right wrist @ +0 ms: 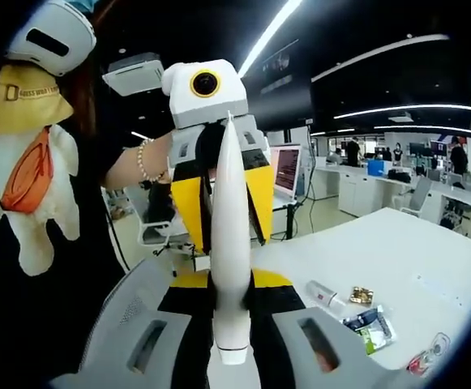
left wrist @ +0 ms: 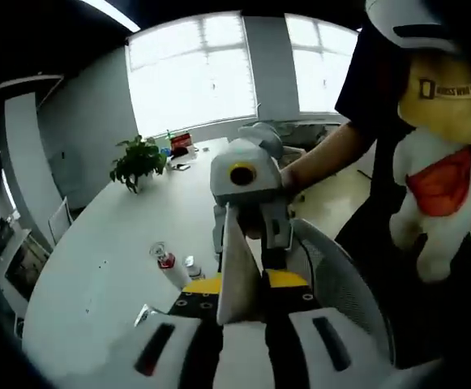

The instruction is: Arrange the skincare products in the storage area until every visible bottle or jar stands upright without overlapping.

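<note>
A long white counter (left wrist: 113, 267) is seen in an office with bright windows; a potted plant (left wrist: 138, 162) stands far along it, and a small bottle (left wrist: 169, 266) lies on its side near the left claw (left wrist: 239, 320). In the right gripper view, a white tube (right wrist: 326, 293) and small packets (right wrist: 369, 324) are seen lying on the counter beside the right claw (right wrist: 231, 324). A tall white bottle (right wrist: 230, 243) is held between the two claws, each closed on one end.

Hand-held tongs in white, grey and yellow; wearer in dark clothes

The left tongs (left wrist: 243, 320) have pale grey moulded jaws with dark oblong slots and a yellow-and-black band behind them; the right tongs (right wrist: 233, 324) are built the same, with perforated grey side guards. The person wears a dark short-sleeved top (left wrist: 373, 73), a pearl-like bead bracelet (right wrist: 143, 162) at one wrist, and a white plush toy with yellow hat and orange bag (right wrist: 26, 154) hangs at the chest.
</note>
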`<action>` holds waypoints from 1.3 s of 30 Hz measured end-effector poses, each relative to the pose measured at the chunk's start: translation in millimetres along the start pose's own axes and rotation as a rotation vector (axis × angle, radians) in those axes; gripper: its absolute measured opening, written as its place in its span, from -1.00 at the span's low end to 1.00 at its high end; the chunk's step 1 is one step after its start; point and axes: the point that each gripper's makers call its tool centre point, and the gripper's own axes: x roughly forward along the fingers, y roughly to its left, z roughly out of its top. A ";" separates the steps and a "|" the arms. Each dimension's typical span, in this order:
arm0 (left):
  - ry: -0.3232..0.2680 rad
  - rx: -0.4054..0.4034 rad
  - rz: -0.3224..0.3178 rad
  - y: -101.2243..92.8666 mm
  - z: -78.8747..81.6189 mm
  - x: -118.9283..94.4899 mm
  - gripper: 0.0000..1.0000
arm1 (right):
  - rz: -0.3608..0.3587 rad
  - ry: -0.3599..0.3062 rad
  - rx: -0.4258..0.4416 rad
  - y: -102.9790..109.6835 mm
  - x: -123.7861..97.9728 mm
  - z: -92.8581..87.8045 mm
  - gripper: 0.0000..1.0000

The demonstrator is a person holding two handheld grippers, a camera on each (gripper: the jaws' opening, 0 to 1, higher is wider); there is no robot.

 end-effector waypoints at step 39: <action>0.262 -0.226 0.026 3.1 -112.9 91.5 -0.73 | -0.098 0.251 0.059 -26.1 2.0 -141.6 -0.56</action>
